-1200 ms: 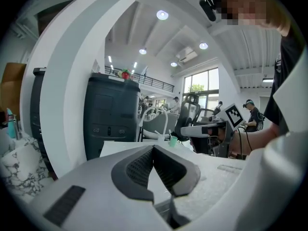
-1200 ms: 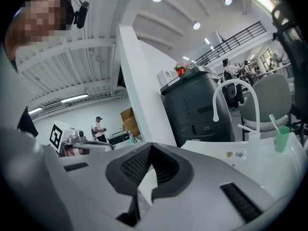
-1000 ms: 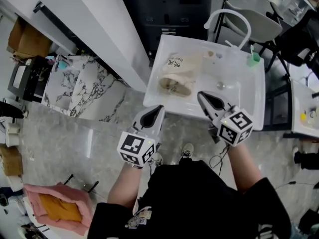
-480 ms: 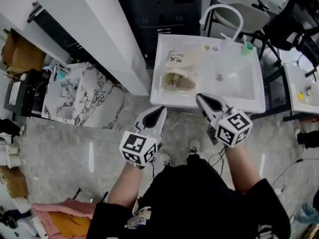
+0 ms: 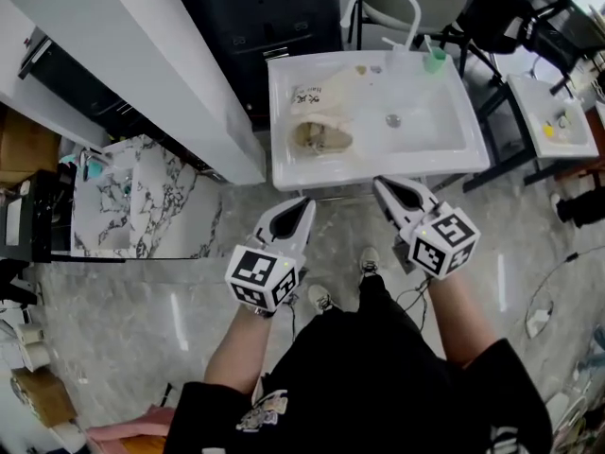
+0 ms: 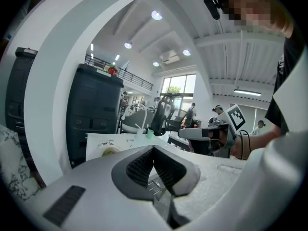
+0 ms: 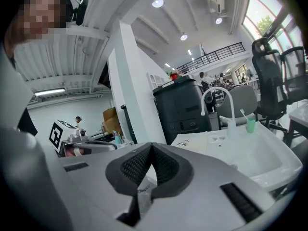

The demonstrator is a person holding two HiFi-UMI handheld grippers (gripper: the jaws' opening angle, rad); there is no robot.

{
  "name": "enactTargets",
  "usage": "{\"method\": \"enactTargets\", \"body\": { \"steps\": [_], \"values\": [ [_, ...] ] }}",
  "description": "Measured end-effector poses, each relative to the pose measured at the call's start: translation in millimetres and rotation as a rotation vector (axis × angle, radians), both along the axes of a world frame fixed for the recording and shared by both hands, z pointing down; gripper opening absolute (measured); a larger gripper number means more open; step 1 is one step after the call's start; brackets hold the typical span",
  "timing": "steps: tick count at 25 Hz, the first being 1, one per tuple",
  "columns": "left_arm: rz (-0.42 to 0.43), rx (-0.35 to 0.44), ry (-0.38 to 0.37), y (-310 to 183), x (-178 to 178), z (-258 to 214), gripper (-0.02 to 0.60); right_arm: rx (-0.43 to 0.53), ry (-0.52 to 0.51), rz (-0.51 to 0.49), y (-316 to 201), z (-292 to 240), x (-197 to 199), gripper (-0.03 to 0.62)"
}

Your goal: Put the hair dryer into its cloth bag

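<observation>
A cream cloth bag [image 5: 319,113] lies on the left part of a white basin top [image 5: 444,149]. Its mouth faces me, with something olive-yellow inside; I cannot tell whether that is the hair dryer. My left gripper [image 5: 304,203] and right gripper [image 5: 380,185] hover side by side just short of the basin's front edge, both shut and empty. In the left gripper view the shut jaws [image 6: 154,150] point toward the bag [image 6: 108,150], with the right gripper [image 6: 204,133] off to the side. In the right gripper view the bag [image 7: 190,142] shows past the shut jaws [image 7: 151,148].
A white arched faucet [image 5: 378,3] and a green cup [image 5: 434,61] with a toothbrush stand at the basin's back. A dark cabinet [image 5: 274,8] is behind, with a white wall [image 5: 142,55] and a marble-patterned counter [image 5: 123,206] to the left. Chairs and a second white table [image 5: 553,112] are to the right.
In the head view the basin with the bag has shifted up and left. The gripper tips that overlapped its front edge now sit just below it. Both jaws stay shut.
</observation>
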State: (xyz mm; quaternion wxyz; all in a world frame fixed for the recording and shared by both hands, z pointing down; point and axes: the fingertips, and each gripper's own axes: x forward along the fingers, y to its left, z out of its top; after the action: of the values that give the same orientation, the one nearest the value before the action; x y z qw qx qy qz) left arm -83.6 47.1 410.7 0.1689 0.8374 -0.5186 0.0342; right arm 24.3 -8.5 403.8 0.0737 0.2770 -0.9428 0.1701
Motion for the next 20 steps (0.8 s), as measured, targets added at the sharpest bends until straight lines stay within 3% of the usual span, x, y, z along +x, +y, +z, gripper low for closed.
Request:
{"method": "enactTargets", "body": {
  "steps": [20],
  "values": [
    [0.021,0.005,0.0,22,2,-5,0.003,0.005,0.004,0.03,31,3,5,-0.003]
  ]
}}
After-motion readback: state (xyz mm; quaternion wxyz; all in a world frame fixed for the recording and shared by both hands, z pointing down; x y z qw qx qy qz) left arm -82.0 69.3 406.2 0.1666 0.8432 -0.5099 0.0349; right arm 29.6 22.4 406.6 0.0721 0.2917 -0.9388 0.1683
